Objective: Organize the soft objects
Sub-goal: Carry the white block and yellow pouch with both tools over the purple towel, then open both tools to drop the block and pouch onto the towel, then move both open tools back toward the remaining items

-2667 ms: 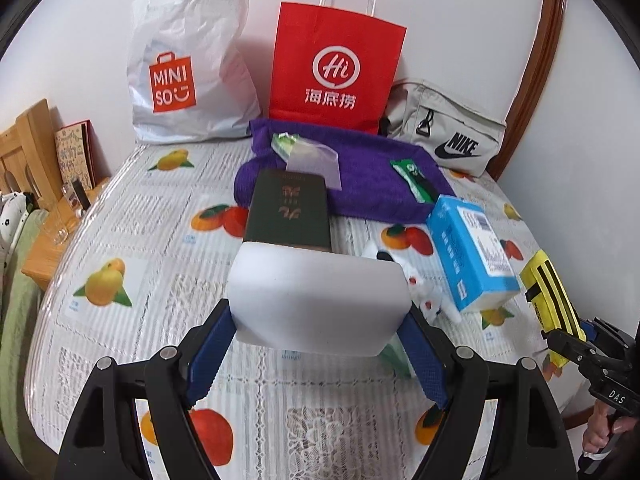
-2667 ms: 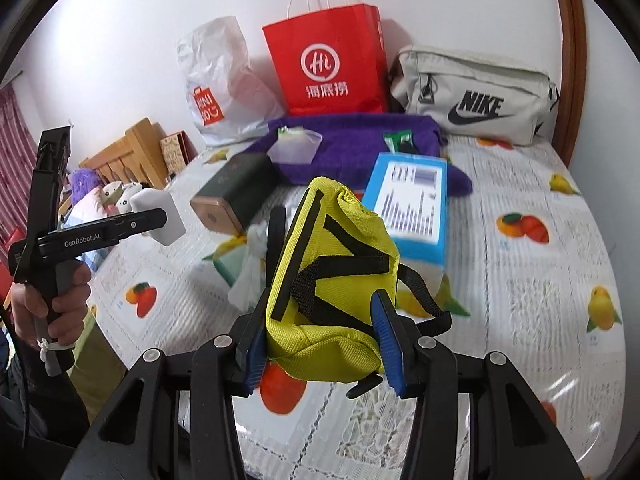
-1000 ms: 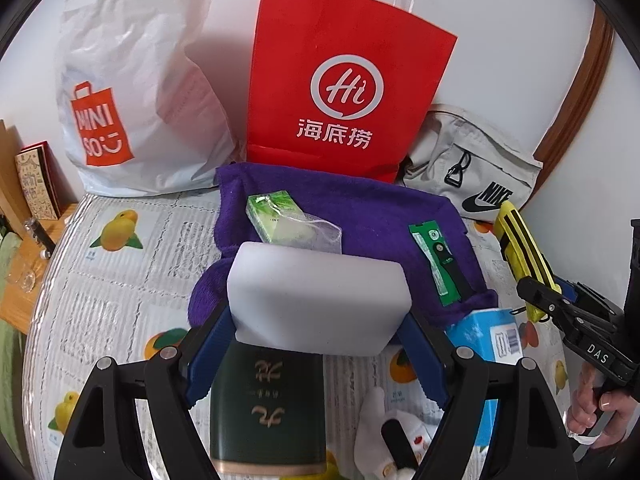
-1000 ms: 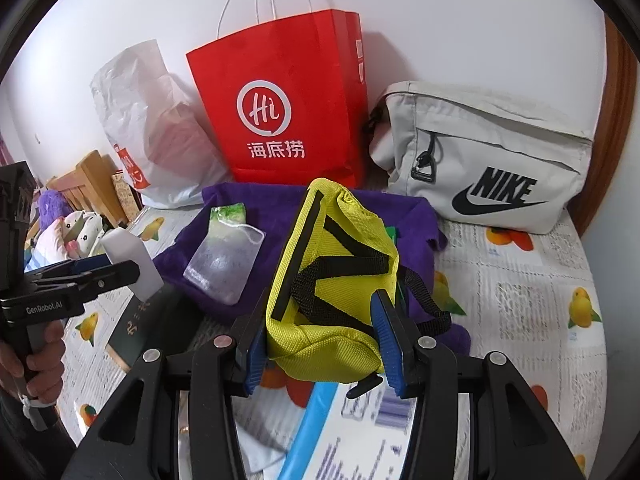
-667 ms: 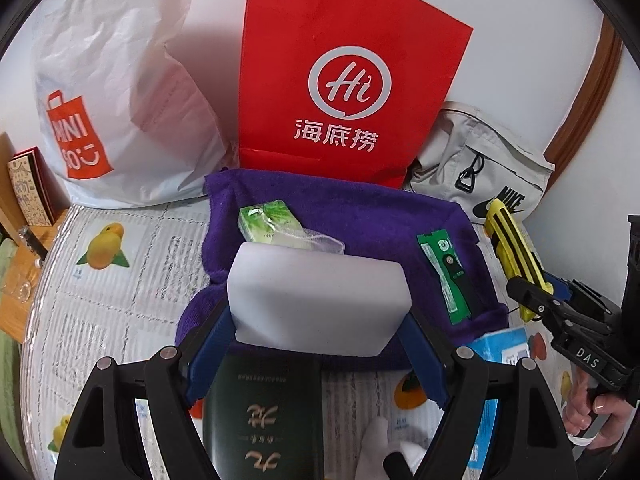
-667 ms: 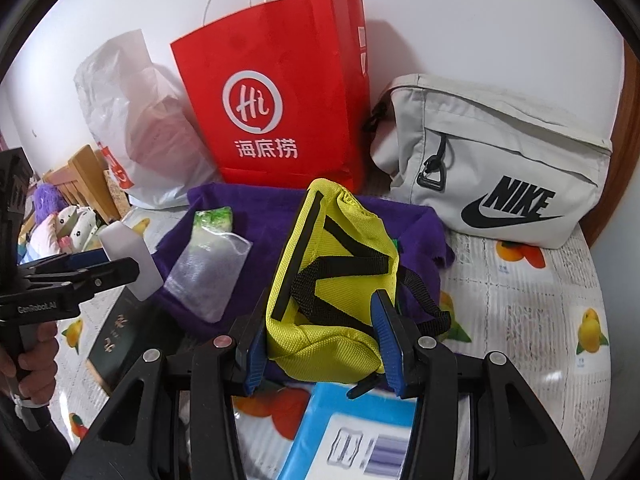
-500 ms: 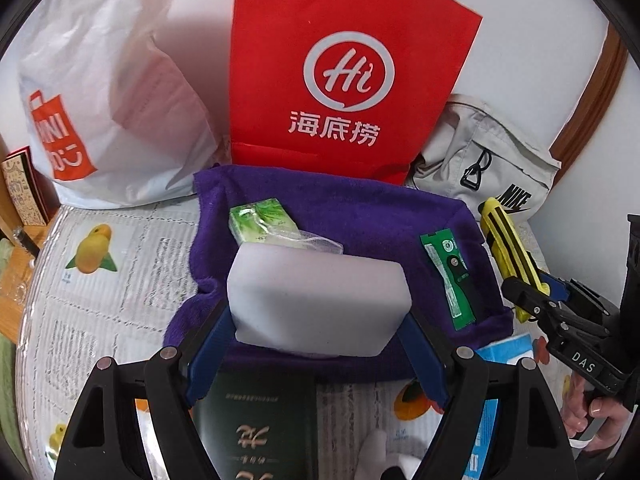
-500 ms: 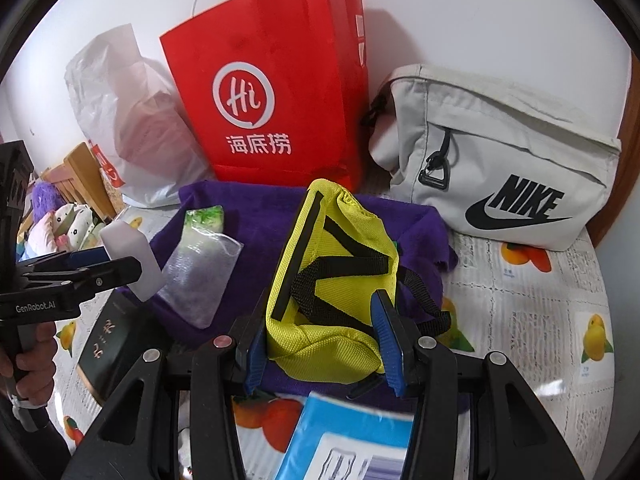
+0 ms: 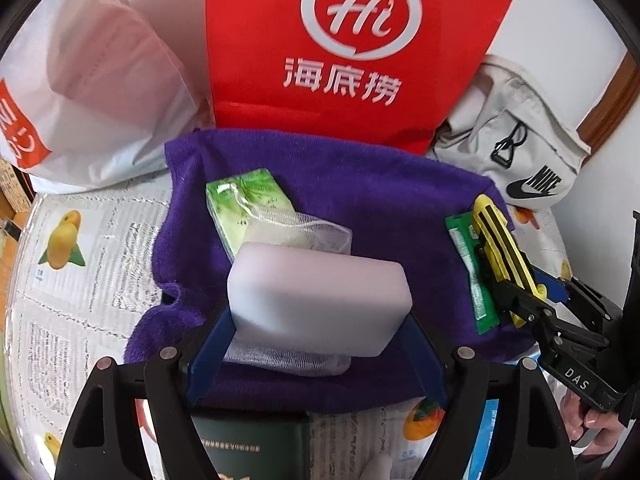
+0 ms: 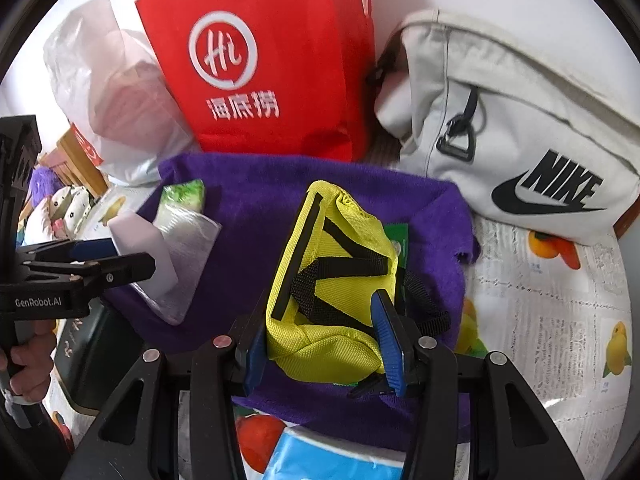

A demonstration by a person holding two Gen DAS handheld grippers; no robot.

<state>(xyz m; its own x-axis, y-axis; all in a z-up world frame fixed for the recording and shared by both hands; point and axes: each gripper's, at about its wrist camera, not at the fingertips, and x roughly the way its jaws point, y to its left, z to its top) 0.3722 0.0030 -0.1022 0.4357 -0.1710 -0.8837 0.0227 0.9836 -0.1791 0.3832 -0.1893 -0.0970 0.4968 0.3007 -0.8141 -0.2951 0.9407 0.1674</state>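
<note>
White sponge [image 9: 320, 300] in left claw [image 9: 316, 344], yellow pouch [image 10: 332, 292] in right claw [image 10: 324, 340], above purple towel [image 9: 380, 200].

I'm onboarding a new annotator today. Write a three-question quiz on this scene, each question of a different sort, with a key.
1. True or false: the left gripper is shut on a white sponge block.
2. Which does the right gripper hold? A) grey Nike bag B) yellow pouch C) red paper bag
3. Fill in: the green tissue pack lies on the ____ towel.

Key: 1 true. 2 B, the yellow pouch; the grey Nike bag and red paper bag stand behind. 3 purple; the purple towel is spread on the table.
</note>
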